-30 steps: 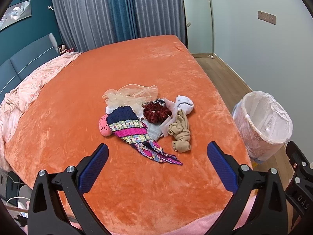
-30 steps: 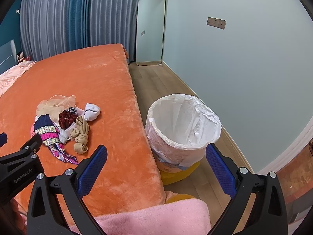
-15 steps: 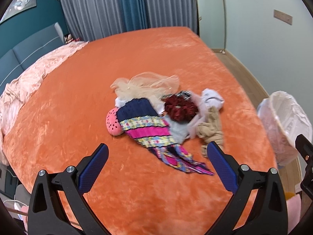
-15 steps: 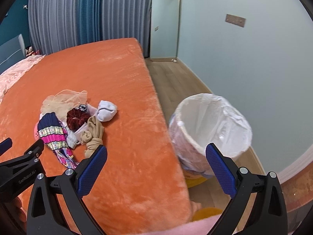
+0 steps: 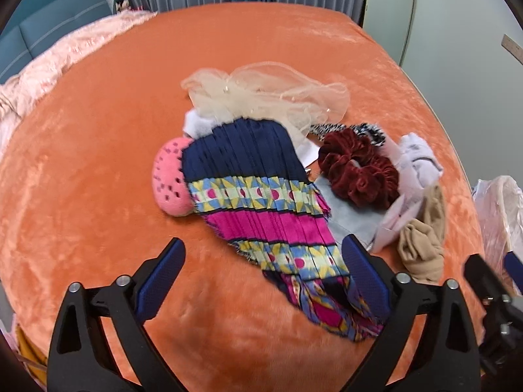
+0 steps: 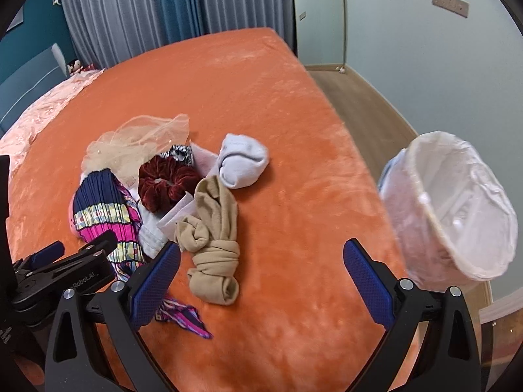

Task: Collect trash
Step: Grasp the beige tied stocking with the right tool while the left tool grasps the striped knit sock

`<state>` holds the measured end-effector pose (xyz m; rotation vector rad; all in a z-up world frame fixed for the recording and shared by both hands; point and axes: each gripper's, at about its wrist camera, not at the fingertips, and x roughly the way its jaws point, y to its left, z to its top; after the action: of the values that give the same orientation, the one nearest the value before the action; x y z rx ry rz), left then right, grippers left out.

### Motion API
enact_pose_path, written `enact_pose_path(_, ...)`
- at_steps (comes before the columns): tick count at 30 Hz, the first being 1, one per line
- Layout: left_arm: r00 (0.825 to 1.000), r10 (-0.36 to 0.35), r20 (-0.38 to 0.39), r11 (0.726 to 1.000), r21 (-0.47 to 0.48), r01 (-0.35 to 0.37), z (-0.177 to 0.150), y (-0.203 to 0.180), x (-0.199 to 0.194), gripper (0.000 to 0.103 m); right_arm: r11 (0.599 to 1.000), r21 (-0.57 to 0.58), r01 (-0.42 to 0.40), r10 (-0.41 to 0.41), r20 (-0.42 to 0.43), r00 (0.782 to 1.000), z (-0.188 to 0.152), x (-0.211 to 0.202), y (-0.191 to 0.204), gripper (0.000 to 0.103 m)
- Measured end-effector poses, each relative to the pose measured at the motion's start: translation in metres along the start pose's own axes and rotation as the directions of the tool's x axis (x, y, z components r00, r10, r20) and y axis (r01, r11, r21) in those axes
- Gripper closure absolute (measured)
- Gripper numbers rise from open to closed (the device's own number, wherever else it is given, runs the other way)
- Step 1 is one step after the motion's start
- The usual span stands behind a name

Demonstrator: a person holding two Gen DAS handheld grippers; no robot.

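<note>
One bed (image 6: pixel 268 104) holds one pleated scarf (image 5: pixel 258 202), one red scrunchie (image 5: pixel 358 173), one white sock (image 6: pixel 242 160), one beige stocking bundle (image 6: pixel 212 245), beside one lined bin (image 6: pixel 457 215).

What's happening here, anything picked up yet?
Nothing yet. A person holds two grippers above a pile of small items on the orange bed. The left gripper, whose fingers have just been closing slightly, is open over the pleated multicoloured cloth; the right gripper is open near the knotted beige stockings. The lined trash bin waits beside the bed.
</note>
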<state>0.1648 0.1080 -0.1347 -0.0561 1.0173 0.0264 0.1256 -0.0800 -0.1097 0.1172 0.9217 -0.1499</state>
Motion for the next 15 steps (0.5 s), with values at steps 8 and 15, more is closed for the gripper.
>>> enact_pose_path(8, 0.993, -0.089, -0.071, 0.996, -0.03, 0.087, -0.008, 0.006, 0.023, 0.05, 0.997, -0.045, -0.06, 0.056, -0.095, 0.994, -0.007, 0.045, 0.021, 0.041)
enact_pose_path(15, 0.987, -0.15, -0.057, 0.989, -0.014, 0.149, -0.011, 0.003, 0.011, 0.09, 0.992, -0.066, -0.11, 0.102, -0.12, 0.987, -0.012, 0.05, 0.034, 0.065)
